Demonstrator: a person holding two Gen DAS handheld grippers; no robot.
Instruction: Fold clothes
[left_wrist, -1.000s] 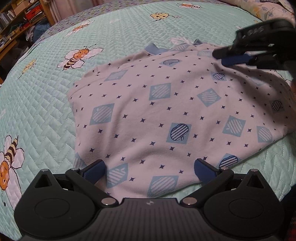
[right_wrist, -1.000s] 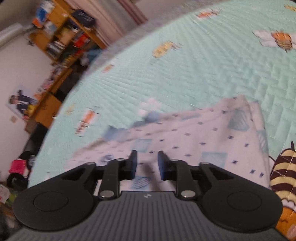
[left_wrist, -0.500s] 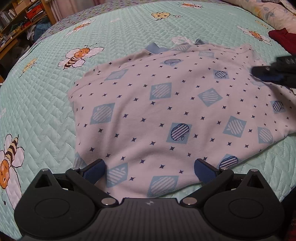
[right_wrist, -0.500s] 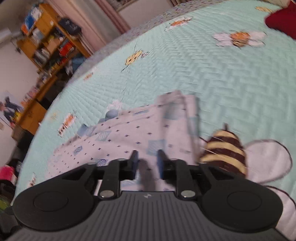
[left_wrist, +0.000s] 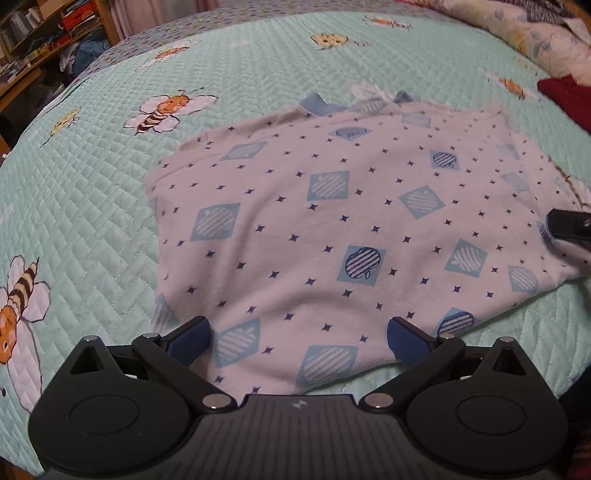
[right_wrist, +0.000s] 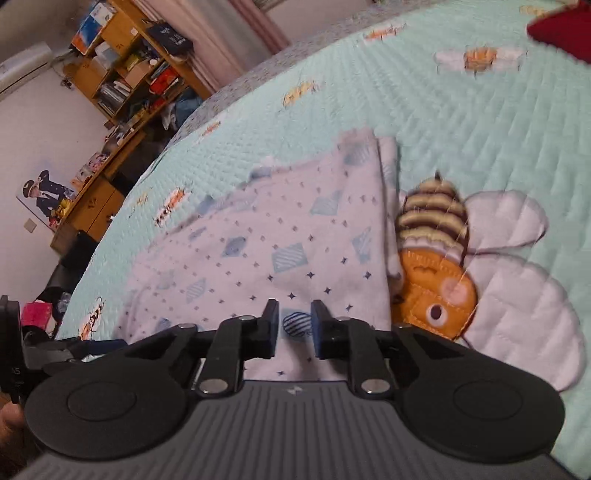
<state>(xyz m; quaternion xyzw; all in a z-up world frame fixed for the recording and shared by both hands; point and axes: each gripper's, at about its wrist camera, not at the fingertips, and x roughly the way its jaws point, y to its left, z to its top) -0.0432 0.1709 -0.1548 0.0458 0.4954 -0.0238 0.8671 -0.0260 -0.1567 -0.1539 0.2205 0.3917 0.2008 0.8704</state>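
I hold two claws, one in each hand. My left claw is spread wide and grips nothing; its two blue fingertips sit over the near edge of the one shirt. My right claw has its two fingers close together with a small gap between them, and I cannot tell if any cloth is pinched there. It sits over the near right part of the shirt, by its right edge. The shirt is white with small dark stars and blue striped squares. It lies spread out on the bed, on one light green quilt. In the right claw's view, one big bee picture on the quilt lies just beside the shirt's right edge. Past the shirt I can count a few more bees sewn on the quilt. Far off at the right lies one dark red cloth. Far left stands one wooden shelf full of books and boxes.
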